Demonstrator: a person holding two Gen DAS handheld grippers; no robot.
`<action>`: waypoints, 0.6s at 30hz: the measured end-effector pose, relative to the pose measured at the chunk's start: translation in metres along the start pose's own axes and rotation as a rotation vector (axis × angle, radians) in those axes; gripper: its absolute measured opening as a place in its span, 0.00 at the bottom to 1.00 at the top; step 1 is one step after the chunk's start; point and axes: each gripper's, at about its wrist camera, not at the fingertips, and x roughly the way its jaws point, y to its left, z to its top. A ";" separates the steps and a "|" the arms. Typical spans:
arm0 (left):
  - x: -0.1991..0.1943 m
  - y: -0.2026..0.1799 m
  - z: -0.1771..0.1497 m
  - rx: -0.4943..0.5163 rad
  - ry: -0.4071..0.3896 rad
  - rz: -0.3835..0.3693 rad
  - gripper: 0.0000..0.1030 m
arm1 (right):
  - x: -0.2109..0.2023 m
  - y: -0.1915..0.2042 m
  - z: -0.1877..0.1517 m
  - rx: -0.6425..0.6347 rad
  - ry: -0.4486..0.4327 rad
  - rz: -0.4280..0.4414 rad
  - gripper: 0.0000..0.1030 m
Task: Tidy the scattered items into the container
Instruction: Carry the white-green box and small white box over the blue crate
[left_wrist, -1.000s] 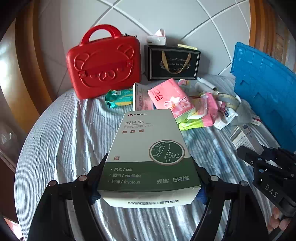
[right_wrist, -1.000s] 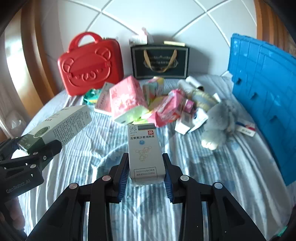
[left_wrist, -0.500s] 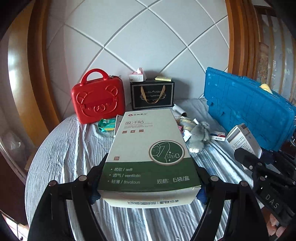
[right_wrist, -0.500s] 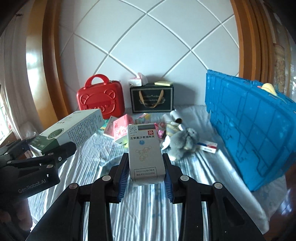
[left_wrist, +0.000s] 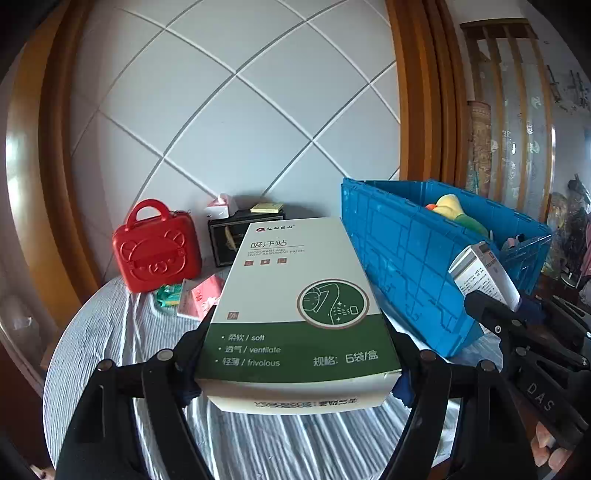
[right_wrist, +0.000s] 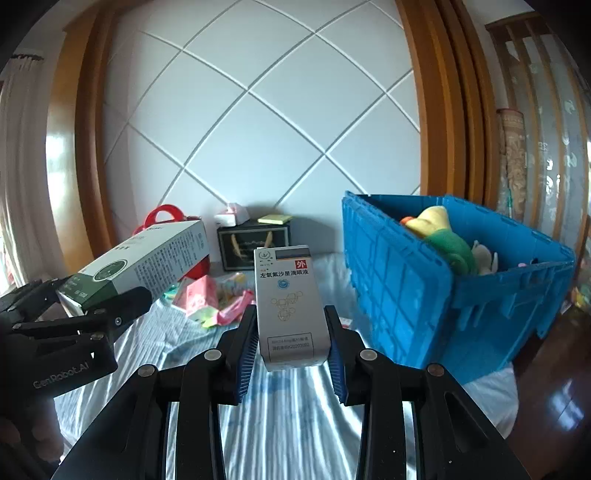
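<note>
My left gripper (left_wrist: 299, 354) is shut on a white and green patch box (left_wrist: 295, 295), held high above the bed; it also shows in the right wrist view (right_wrist: 144, 264). My right gripper (right_wrist: 291, 332) is shut on a small grey eye-drop box (right_wrist: 288, 299), also seen at the right of the left wrist view (left_wrist: 484, 273). The blue crate (right_wrist: 424, 295) stands to the right, open at the top, with plush toys (right_wrist: 443, 236) inside. Both boxes are left of the crate, near its rim height.
A pile of pink packets and small boxes (right_wrist: 210, 302) lies on the striped bedsheet (right_wrist: 295, 406). A red bear case (left_wrist: 157, 254) and a black gift bag (left_wrist: 227, 240) stand at the back by the headboard. The bed edge and wooden floor (right_wrist: 554, 387) are at the right.
Both grippers have risen with their boxes and turned towards the crate. The crate's open top and the toys inside now show.
</note>
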 end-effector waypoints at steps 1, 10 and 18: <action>0.003 -0.007 0.006 0.002 -0.012 -0.015 0.75 | 0.000 -0.008 0.004 -0.001 -0.008 -0.015 0.33; 0.046 -0.072 0.067 0.020 -0.083 -0.128 0.75 | 0.007 -0.095 0.061 -0.008 -0.068 -0.161 0.33; 0.085 -0.147 0.118 0.060 -0.114 -0.202 0.75 | 0.013 -0.190 0.096 -0.025 -0.074 -0.283 0.33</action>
